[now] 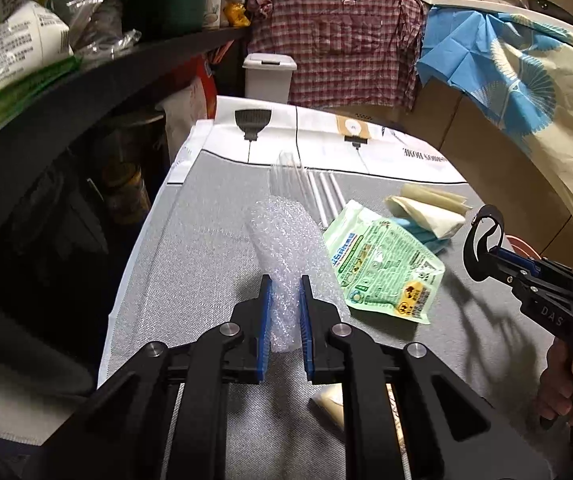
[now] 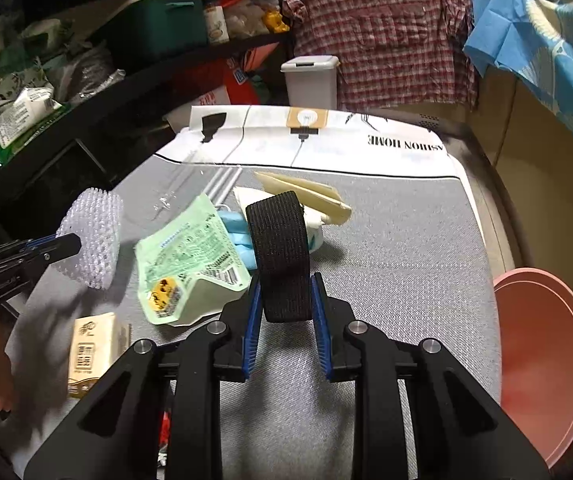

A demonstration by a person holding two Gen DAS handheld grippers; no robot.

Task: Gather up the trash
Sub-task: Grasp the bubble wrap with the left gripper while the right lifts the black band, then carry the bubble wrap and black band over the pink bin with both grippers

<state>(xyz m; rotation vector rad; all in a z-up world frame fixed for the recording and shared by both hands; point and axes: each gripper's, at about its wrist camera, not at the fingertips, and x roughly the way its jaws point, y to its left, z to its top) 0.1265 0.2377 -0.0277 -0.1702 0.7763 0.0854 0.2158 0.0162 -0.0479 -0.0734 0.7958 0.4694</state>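
Observation:
My left gripper (image 1: pixel 285 285) is shut on a roll of white bubble wrap (image 1: pixel 282 240) and holds it just above the grey tablecloth (image 1: pixel 190 264). In the right wrist view this roll (image 2: pixel 92 236) hangs from the left gripper (image 2: pixel 73 242) at the left. My right gripper (image 2: pixel 286 286) is shut on a black elastic band loop (image 2: pixel 282 248), lifted over the table. From the left wrist view the loop (image 1: pixel 469 246) sticks out of the right gripper (image 1: pixel 493 254). A green printed pouch (image 2: pixel 190 264) lies between the two grippers.
Cream folded wrappers (image 2: pixel 306 194), a light blue item (image 2: pixel 234 224), white straws (image 1: pixel 326 196) and clear plastic (image 1: pixel 286 176) lie behind the pouch. A tissue pack (image 2: pixel 94 348) sits front left. White lidded bin (image 2: pixel 312 80) beyond the table; pink basin (image 2: pixel 542 360) right; cluttered shelf (image 1: pixel 86 76) left.

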